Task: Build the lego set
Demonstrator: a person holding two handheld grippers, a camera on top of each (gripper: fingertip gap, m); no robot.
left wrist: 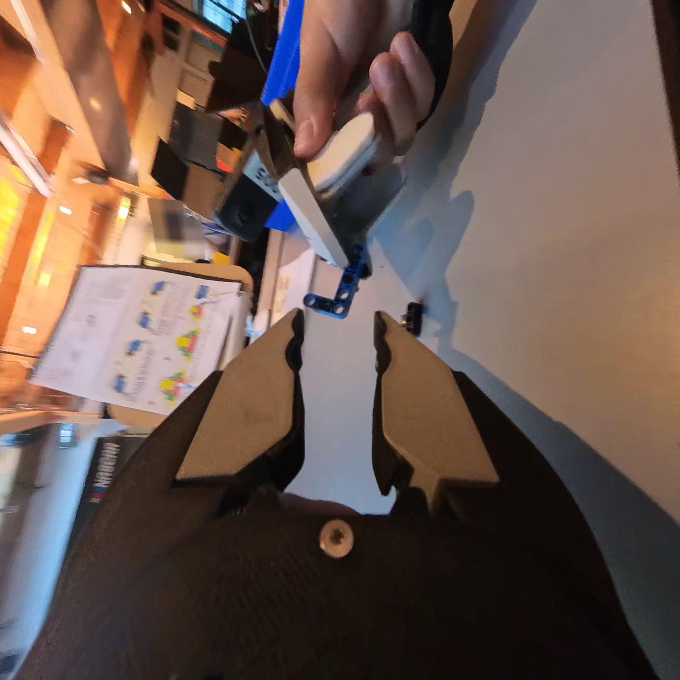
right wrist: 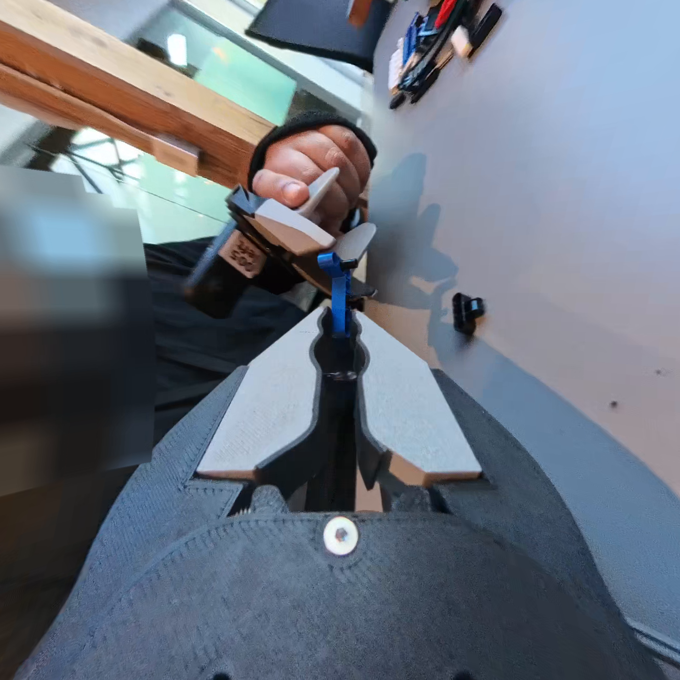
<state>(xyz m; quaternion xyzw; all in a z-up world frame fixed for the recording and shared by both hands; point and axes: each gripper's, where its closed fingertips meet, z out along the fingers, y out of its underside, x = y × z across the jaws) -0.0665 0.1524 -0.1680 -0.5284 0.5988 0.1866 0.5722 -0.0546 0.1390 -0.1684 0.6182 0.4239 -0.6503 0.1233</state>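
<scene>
The left gripper [left wrist: 338,323] hangs spread and empty, its tips just short of the blue beam [left wrist: 344,289]. The right gripper [right wrist: 337,323] pinches that beam's end above the table [right wrist: 552,220]. Left closing off-centre could twist the thinly held beam loose, dropping it beside the black piece [right wrist: 466,312].

Office-like workroom with a bench set up for Lego building

A pale grey table [left wrist: 552,184] is carrying an open instruction booklet [left wrist: 140,338], a heap of loose Lego parts [right wrist: 434,48] and a small black piece [right wrist: 466,312], while timber beams [right wrist: 121,95], glazed partitions [right wrist: 243,77] and blurred shelving [left wrist: 191,110] are showing behind.
</scene>
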